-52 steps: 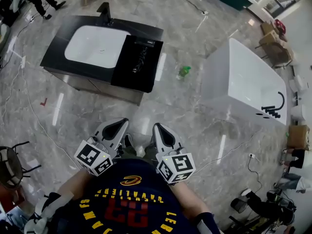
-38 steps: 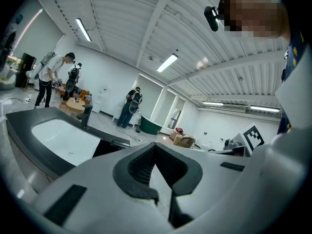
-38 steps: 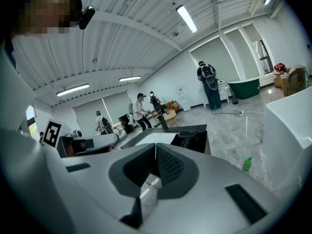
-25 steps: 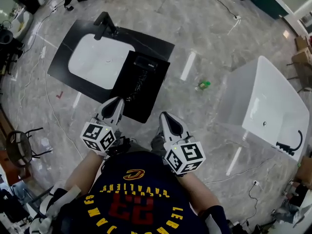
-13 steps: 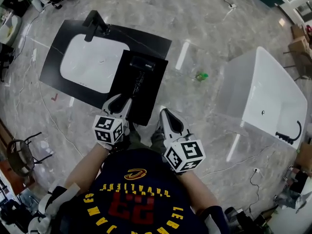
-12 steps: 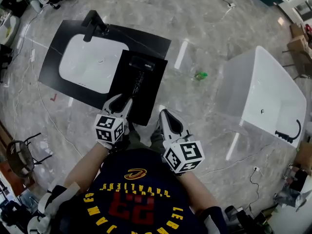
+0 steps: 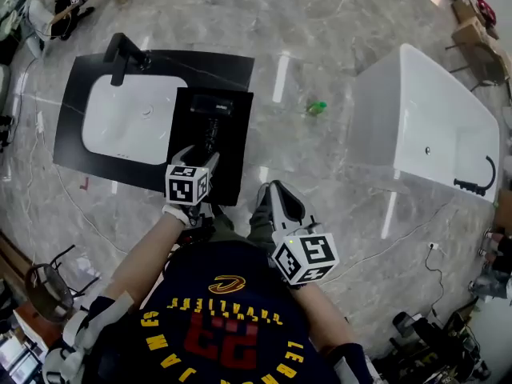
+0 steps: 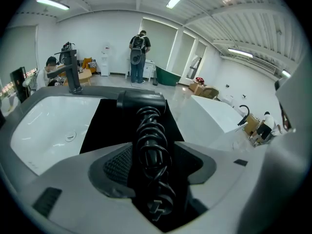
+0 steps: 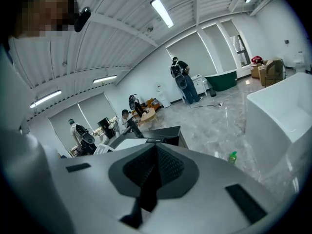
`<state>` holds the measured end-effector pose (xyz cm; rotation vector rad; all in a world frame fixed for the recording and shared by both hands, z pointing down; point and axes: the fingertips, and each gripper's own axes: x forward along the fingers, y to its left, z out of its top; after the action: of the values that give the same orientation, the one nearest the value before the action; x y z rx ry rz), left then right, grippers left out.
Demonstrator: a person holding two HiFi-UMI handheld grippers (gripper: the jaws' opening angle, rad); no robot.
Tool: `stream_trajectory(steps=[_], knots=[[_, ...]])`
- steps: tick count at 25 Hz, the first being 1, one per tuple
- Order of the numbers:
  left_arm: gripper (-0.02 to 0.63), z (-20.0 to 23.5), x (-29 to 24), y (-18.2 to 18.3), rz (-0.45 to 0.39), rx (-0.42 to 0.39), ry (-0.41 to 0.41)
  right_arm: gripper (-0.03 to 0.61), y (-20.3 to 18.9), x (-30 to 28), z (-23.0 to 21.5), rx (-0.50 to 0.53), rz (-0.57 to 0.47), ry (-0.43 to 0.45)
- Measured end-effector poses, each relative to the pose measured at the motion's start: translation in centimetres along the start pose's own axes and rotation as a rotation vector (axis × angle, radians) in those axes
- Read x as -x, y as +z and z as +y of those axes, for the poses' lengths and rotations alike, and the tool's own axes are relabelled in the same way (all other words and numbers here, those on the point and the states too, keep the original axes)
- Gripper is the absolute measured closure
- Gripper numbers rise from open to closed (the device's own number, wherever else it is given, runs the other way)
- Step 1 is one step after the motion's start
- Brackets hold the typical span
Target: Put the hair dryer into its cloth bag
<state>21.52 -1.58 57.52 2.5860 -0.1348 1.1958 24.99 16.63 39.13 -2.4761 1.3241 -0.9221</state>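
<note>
A black hair dryer (image 7: pixel 210 118) lies on a flat black cloth bag (image 7: pixel 232 150) on the sink counter, its cord coiled round the handle. My left gripper (image 7: pixel 200 155) hangs over the bag's near end and points down at the dryer. In the left gripper view the dryer (image 8: pixel 146 126) runs away from me along the bag (image 8: pixel 105 121). The left gripper (image 8: pixel 158 160) has its jaws opening, with the corded handle and plug between them and the pads off it. My right gripper (image 7: pixel 270 192) stays close to my body, off the counter. Its jaws (image 9: pixel 156 152) meet with nothing in them.
A white basin (image 7: pixel 128 118) and black faucet (image 7: pixel 124 50) fill the counter's left part. A white bathtub (image 7: pixel 424 126) stands to the right, with a green bottle (image 7: pixel 318 107) on the marble floor between. People stand and sit in the background (image 8: pixel 138 52).
My left gripper has gone forward and down from beside my body to over the bag's near end. The right gripper has barely moved.
</note>
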Motion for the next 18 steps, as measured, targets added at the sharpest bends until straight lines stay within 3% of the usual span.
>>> stream_trajectory(steps=[7, 18], knots=[[0.348, 0.5, -3.7, -0.7, 0.11, 0.016, 0.05, 0.569, 0.0, 1.5, -2.6, -0.055, -0.021, -0.05], [0.355, 0.9, -4.3, -0.7, 0.133, 0.019, 0.104, 0.569, 1.0, 2.0, -4.2, -0.058, -0.013, -0.025]])
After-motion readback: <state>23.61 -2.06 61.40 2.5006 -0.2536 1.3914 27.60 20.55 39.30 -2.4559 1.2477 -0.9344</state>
